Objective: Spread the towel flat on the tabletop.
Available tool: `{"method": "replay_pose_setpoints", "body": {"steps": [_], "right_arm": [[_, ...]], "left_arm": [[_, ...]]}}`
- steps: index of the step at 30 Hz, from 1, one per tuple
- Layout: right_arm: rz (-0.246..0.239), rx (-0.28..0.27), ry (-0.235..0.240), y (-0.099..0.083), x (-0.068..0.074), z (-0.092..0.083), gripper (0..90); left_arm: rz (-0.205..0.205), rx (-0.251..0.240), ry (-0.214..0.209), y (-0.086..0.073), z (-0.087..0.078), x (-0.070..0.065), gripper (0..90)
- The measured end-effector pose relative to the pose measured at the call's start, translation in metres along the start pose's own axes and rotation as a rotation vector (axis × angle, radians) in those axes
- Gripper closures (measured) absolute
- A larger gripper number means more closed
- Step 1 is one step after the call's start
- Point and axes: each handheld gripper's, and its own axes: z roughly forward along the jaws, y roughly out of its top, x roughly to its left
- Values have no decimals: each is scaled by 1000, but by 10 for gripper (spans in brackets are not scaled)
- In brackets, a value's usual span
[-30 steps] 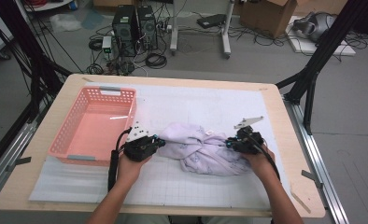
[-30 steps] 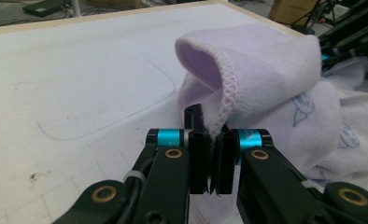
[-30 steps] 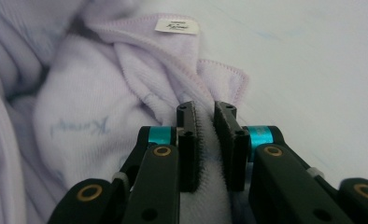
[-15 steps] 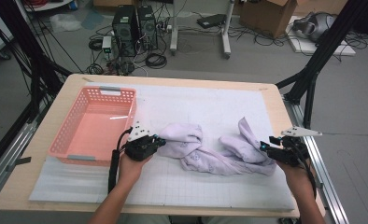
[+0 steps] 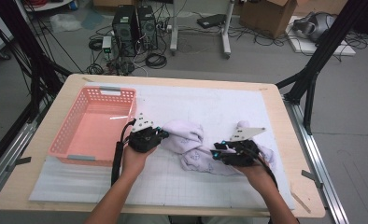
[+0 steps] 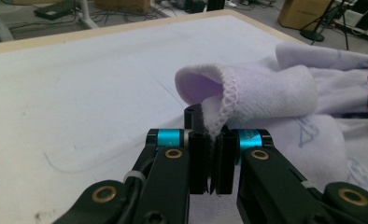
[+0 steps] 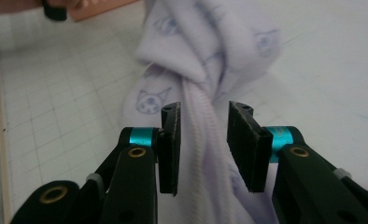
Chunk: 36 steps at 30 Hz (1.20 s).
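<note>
Twisted lilac printed cloth (image 5: 196, 144) lies mid-table; bare white mat (image 5: 210, 100) at twelve o'clock.
Left gripper (image 6: 210, 161) pinches its stitched hem; right gripper (image 7: 203, 142), jaws just closing, straddles a bunched fold.

Both grippers (image 5: 161, 135) (image 5: 215, 154) at the lilac cloth (image 5: 191, 142).

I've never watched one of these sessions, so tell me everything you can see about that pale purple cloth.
The cloth is soft lilac knit printed with small cat faces, with a stitched hem. It lies crumpled and twisted on the white mat, right of the pink basket. The left gripper pinches its hemmed edge; the right gripper straddles a ribbed strip, pads apart.
</note>
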Motion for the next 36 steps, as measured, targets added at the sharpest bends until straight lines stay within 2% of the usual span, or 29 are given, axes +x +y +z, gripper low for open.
{"method": "replay_pose_setpoints", "body": {"steps": [3, 5, 6, 9, 10, 12, 13, 14, 16, 18, 20, 23, 25, 27, 28, 31, 33, 36], "right_arm": [[-7, 41, 16, 2, 1, 18, 663], [-24, 96, 19, 2, 0, 28, 793], [-31, 112, 17, 1, 0, 31, 817], [-5, 76, -28, 1, -5, 25, 838], [11, 67, -58, 0, -9, 21, 838], [55, 59, -160, -2, -17, 12, 839], [71, 55, -201, -4, -22, 8, 839], [103, 51, -267, -7, -29, 2, 839], [137, 71, -356, -11, -38, -4, 838], [160, 102, -413, -14, -44, -6, 808], [168, 115, -434, -15, -46, -5, 744], [136, 59, -407, -12, -42, -5, 576], [101, 5, -339, -7, -37, -6, 546], [60, -31, -279, 0, -33, -4, 538], [40, -40, -246, 3, -31, -2, 536], [-19, -31, -182, 15, -28, 9, 535], [-53, -20, -158, 24, -27, 20, 530], [-96, -3, -141, 37, -26, 38, 517]], "left_arm": [[6, 2, 11, 11, 7, 2, 870], [12, 10, 27, 18, 11, 5, 870], [8, 11, 35, 21, 13, 7, 870], [-4, 20, 69, 28, 18, 14, 869], [-13, 21, 83, 29, 19, 17, 870], [-41, 20, 96, 28, 22, 21, 861], [-45, 30, 113, 26, 24, 22, 806], [-54, 41, 127, 26, 26, 22, 704], [-85, 58, 108, 24, 29, 20, 536], [-67, 65, 90, 24, 31, 15, 480], [-49, 53, 91, 25, 30, 10, 458], [-42, 26, 73, 26, 28, 11, 490], [-33, 28, 69, 26, 27, 14, 555], [-37, 37, 49, 24, 27, 15, 575], [-30, 38, 46, 24, 28, 15, 612], [1, 38, 18, 24, 29, 11, 739], [12, 34, 6, 24, 30, 8, 818], [7, 33, -7, 24, 32, 8, 846]]}}
